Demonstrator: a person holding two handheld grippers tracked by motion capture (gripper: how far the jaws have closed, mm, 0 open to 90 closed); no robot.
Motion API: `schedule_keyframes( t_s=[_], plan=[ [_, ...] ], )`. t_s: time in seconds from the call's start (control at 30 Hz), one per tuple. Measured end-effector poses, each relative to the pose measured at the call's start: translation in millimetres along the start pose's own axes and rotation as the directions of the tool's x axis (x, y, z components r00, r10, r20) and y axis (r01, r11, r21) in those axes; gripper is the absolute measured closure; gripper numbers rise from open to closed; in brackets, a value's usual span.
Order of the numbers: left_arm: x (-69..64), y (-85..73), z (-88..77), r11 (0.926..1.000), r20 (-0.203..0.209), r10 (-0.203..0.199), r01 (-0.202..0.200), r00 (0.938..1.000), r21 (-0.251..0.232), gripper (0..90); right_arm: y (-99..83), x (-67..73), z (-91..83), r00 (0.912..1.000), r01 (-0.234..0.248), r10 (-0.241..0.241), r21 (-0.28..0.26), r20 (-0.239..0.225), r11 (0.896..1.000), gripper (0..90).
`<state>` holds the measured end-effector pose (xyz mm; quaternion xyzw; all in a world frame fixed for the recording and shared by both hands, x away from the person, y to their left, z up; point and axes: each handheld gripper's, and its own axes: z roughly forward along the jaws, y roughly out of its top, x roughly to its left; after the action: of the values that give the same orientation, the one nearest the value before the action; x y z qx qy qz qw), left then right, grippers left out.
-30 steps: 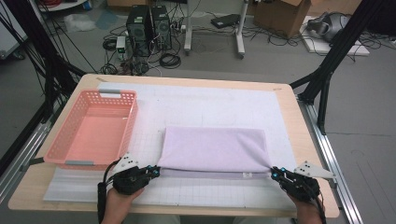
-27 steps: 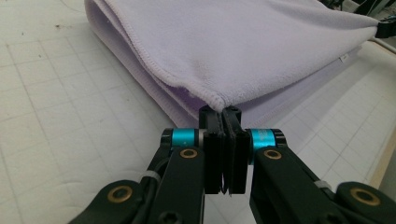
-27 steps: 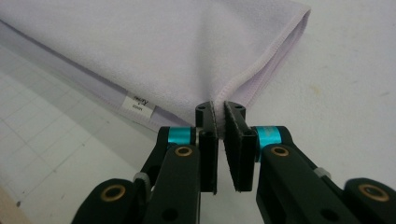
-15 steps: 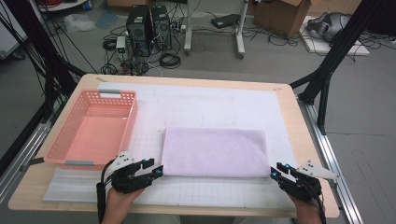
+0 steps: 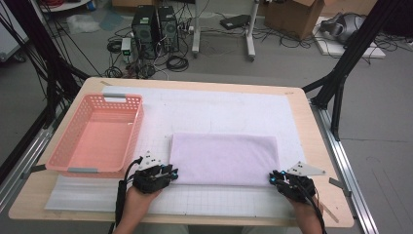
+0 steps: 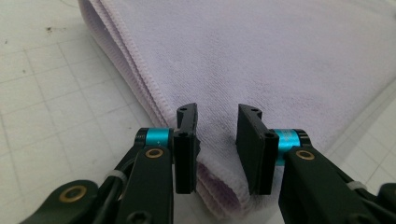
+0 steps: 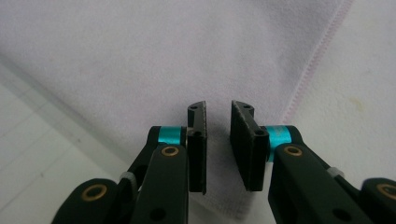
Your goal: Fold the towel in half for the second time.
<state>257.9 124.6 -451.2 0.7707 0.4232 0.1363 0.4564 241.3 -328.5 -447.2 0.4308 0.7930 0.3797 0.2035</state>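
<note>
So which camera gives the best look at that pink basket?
The high view: it shows the whole pink basket from above, standing on the table left of the folded lilac towel. The left and right gripper views look along their claws at the towel instead.

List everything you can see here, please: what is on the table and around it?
towel: one, pale lilac, folded flat, near middle of the table
basket: one, pink plastic, left side of the mat
mat: one, white with a grid, covers the table
table: one, light wood
computer towers: two, black, on the floor behind
cardboard box: one, brown, floor at back
left gripper: one, black, jaws apart over the towel's near left corner
right gripper: one, black, jaws apart over the near right corner
</note>
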Motion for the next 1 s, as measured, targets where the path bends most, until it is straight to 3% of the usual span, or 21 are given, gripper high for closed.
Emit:
schedule_keyframes(
  t_s=[0.13, 0.23, 0.33, 0.4, 0.5, 0.6, 0.73, 0.8, 0.9, 1.0],
  plan=[
    [2.4, -3.6, -5.5, 0.9994, 0.022, -0.028, 0.029, 0.9994, -0.021, 66.4, -6.0, -1.9, -10.0, 0.9999, -0.013, 0.013, -0.008, -0.008, 1.000, 73.9],
    [6.6, -2.5, -5.8, 0.9969, 0.063, -0.058, 0.061, 0.9964, -0.051, 59.0, -5.9, -8.4, -15.6, 0.9986, -0.047, 0.045, -0.059, -0.028, 0.997, 70.0],
    [13.7, 4.4, -2.5, 0.9898, 0.114, -0.092, 0.104, 0.9892, -0.098, 55.7, 4.2, -22.0, -14.4, 0.9969, -0.073, 0.069, -0.123, -0.039, 0.990, 74.0],
    [17.1, 10.3, 0.1, 0.9861, 0.141, -0.089, 0.108, 0.9859, -0.127, 52.0, 17.2, -32.6, -5.3, 0.9974, -0.070, 0.067, -0.124, -0.029, 0.990, 74.9],
    [19.7, 16.6, 4.3, 0.9845, 0.145, -0.076, 0.097, 0.9865, -0.146, 48.0, 39.3, -47.5, 19.6, 0.9977, -0.062, 0.059, -0.094, -0.035, 0.994, 75.9],
    [23.6, 19.5, 9.6, 0.9864, 0.137, -0.077, 0.096, 0.9875, -0.134, 46.5, 56.1, -55.0, 47.2, 0.9989, -0.039, 0.038, -0.051, -0.029, 0.998, 74.5],
    [30.9, 19.1, 14.7, 0.9871, 0.110, -0.080, 0.094, 0.9907, -0.129, 44.8, 60.8, -63.6, 72.7, 0.9994, -0.033, 0.033, -0.015, 0.009, 0.999, 74.9],
    [31.1, 18.8, 14.9, 0.9876, 0.094, -0.071, 0.084, 0.9930, -0.133, 43.5, 59.0, -68.9, 75.7, 0.9979, -0.062, 0.062, -0.026, 0.020, 0.998, 77.2],
    [28.0, 20.4, 10.9, 0.9866, 0.085, -0.057, 0.069, 0.9948, -0.148, 41.5, 59.0, -66.8, 68.9, 0.9933, -0.047, 0.049, -0.020, 0.105, 0.999, 72.9],
    [23.3, 21.2, 4.2, 0.9820, 0.089, -0.056, 0.071, 0.9945, -0.175, 37.2, 54.7, -61.3, 51.0, 0.9935, -0.051, 0.056, -0.056, 0.099, 0.997, 66.0]
  ],
)
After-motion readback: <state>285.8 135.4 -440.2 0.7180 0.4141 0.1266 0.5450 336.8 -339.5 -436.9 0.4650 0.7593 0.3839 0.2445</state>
